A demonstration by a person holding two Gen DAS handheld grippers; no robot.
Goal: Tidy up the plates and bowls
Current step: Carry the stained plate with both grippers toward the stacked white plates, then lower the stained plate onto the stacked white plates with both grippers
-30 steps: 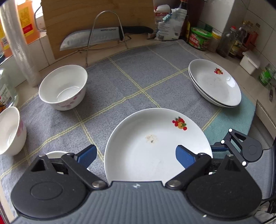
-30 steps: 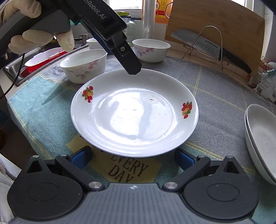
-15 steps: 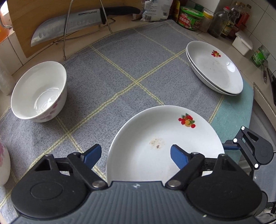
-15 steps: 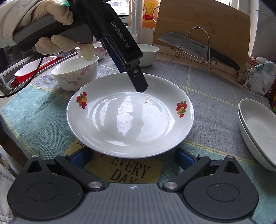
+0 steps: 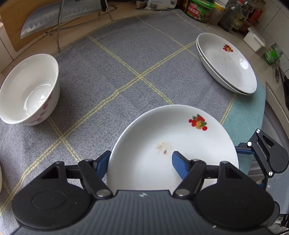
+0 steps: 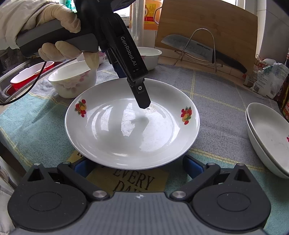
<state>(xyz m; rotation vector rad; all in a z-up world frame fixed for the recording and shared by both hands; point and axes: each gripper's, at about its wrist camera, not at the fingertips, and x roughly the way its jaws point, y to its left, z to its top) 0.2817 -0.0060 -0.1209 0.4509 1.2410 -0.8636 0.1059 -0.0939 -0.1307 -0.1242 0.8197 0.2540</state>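
A white plate with fruit decals (image 5: 173, 142) lies on the grey checked mat; it also shows in the right wrist view (image 6: 131, 126). My left gripper (image 5: 140, 160) is open and straddles the plate's near rim, one finger over the plate, the other outside it. In the right wrist view the left gripper's finger (image 6: 140, 95) hangs over the plate's centre. My right gripper (image 6: 139, 166) is open and empty at the plate's opposite rim. Two stacked plates (image 5: 227, 63) sit at the far right. A white floral bowl (image 5: 28, 90) stands at the left.
A knife on a wire rack (image 5: 59, 16) leans on a wooden board at the back. Jars and bottles (image 5: 200, 9) line the back right. More bowls (image 6: 72, 79) and a sink with a red tray (image 6: 30, 74) are on the left in the right wrist view.
My left gripper has moved forward and lower over the plate, its fingers closing in somewhat; one finger now reaches over the plate's inside. The right gripper has moved slightly closer to the plate's rim.
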